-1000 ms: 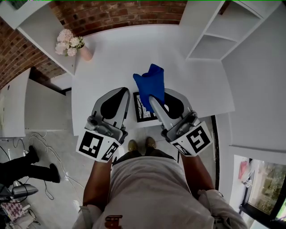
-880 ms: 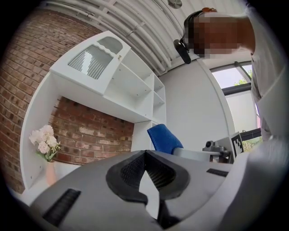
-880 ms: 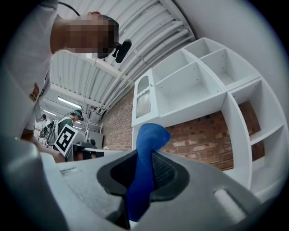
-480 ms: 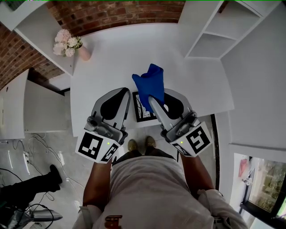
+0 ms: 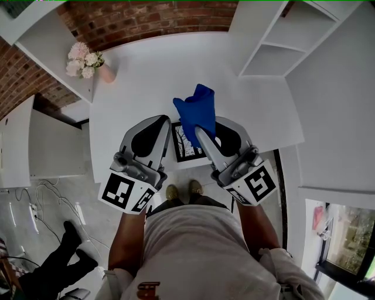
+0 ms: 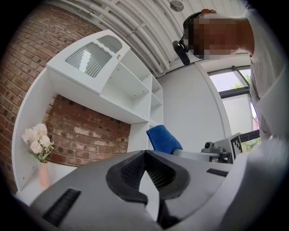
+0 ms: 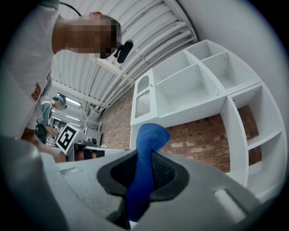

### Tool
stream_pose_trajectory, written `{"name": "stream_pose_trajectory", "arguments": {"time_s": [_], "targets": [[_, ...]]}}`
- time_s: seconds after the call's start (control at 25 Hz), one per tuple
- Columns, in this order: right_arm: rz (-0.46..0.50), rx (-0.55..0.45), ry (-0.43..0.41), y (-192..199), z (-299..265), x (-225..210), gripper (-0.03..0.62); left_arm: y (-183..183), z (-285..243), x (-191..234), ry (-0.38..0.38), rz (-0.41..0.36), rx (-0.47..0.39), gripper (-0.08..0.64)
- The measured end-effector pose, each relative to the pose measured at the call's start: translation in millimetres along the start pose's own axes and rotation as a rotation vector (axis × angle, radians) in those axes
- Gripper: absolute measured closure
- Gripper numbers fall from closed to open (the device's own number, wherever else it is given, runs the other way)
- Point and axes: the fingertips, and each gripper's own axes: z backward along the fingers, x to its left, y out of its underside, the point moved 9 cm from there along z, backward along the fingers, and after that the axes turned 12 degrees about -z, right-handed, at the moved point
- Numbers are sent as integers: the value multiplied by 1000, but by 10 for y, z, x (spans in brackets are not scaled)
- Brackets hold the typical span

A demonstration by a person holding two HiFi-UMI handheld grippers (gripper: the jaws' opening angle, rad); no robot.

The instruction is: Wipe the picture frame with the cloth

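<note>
A black picture frame [image 5: 185, 147] with a tree print lies at the near edge of the white table [image 5: 146, 76], half hidden between my two grippers. My right gripper [image 5: 206, 125] is shut on a blue cloth [image 5: 197, 110], which sticks up past its tips above the frame's far end. In the right gripper view the cloth [image 7: 150, 135] runs between the pads [image 7: 163, 170] of the right gripper [image 7: 144, 155]. My left gripper [image 5: 166, 119] hovers beside the frame's left side, shut and empty. The left gripper view shows the left gripper [image 6: 145, 154] with tips touching and the cloth [image 6: 163, 139] beyond.
A pink vase of pale flowers [image 5: 88, 60] stands at the table's far left corner. A white shelf unit [image 5: 275, 41] lines the right side, with a brick wall [image 5: 158, 17] behind. On the floor at lower left are cables and another person's legs [image 5: 58, 269].
Both grippers and the cloth have stayed put. The other person's legs on the floor have shifted lower and to the right.
</note>
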Motion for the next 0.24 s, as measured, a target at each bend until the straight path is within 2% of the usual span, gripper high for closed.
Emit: {"name": "stream_pose_trajectory", "arguments": {"time_s": [0.24], "targets": [[2, 4, 4, 5, 6, -17, 523, 4, -2, 10, 9, -3, -2, 560]]}}
